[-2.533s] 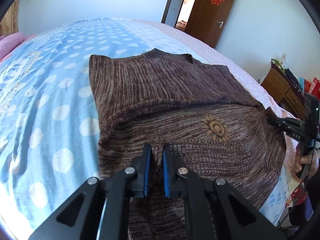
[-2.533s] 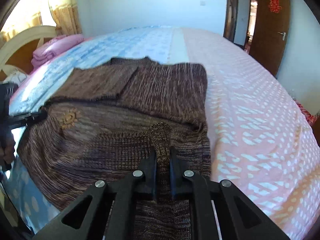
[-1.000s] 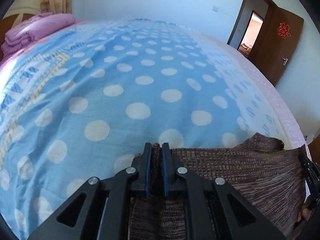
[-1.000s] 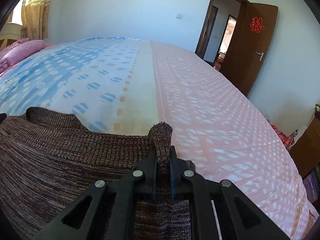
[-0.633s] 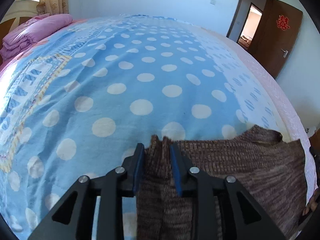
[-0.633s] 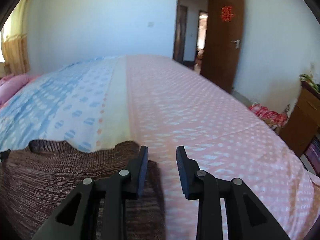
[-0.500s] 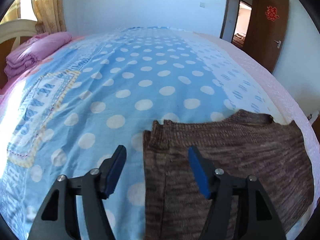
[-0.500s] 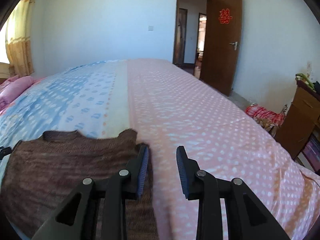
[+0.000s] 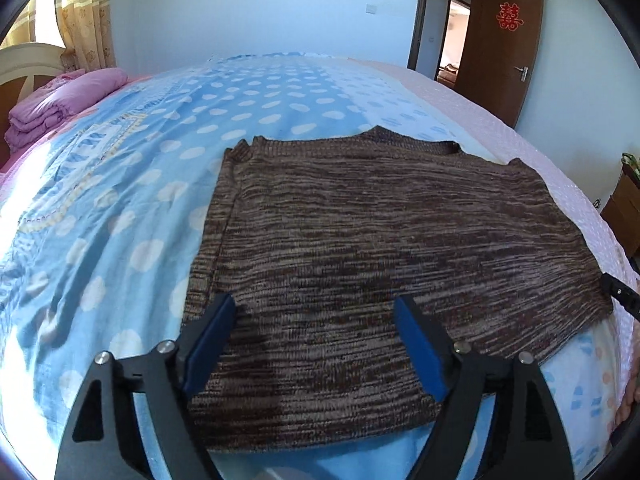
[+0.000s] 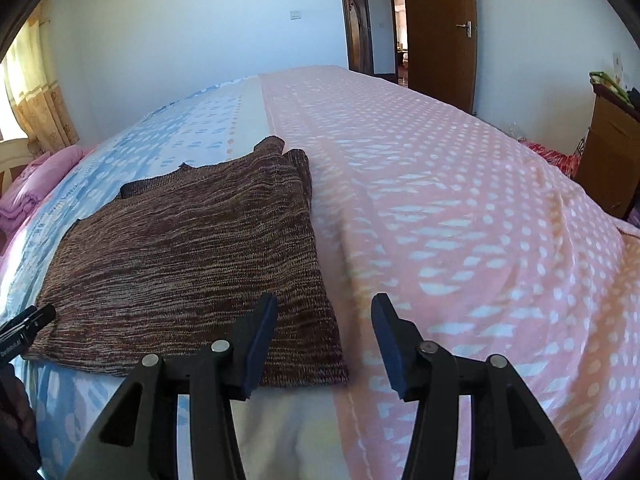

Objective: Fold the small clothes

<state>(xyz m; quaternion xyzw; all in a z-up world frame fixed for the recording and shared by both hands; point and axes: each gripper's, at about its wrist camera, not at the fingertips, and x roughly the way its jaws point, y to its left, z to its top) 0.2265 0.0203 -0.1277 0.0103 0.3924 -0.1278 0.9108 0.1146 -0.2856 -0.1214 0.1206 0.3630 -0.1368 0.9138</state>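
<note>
While your left gripper (image 9: 314, 332) hangs over the near left part of the brown knit sweater (image 9: 372, 248), its jaws are opening wide and the blue pads (image 9: 212, 336) press on nothing; the knit lies flat beneath them, not between them. Your right gripper (image 10: 324, 332) hovers at the sweater's near right corner, jaws also opening, with only bedspread and the edge of the knit below the gap, so both claws are released. The sweater (image 10: 188, 264) lies on the bed (image 10: 460, 220) as a compact rectangle, straddling the blue dotted side and the pink side, its neckline at the far edge and a doubled layer showing along its right and left edges. Judging from that shape, the folding looks largely done; you may want one more fold to make it smaller, or just a tidy of the far right corner, where a flap pokes out. Nothing lies on the sweater. Round about, a folded pink quilt (image 9: 60, 100) sits far left by the headboard, well apart, a wooden cabinet (image 10: 612, 156) stands off to the right, and a brown door (image 9: 508, 52) is open beyond the bed. None of these crowds your reach.
</note>
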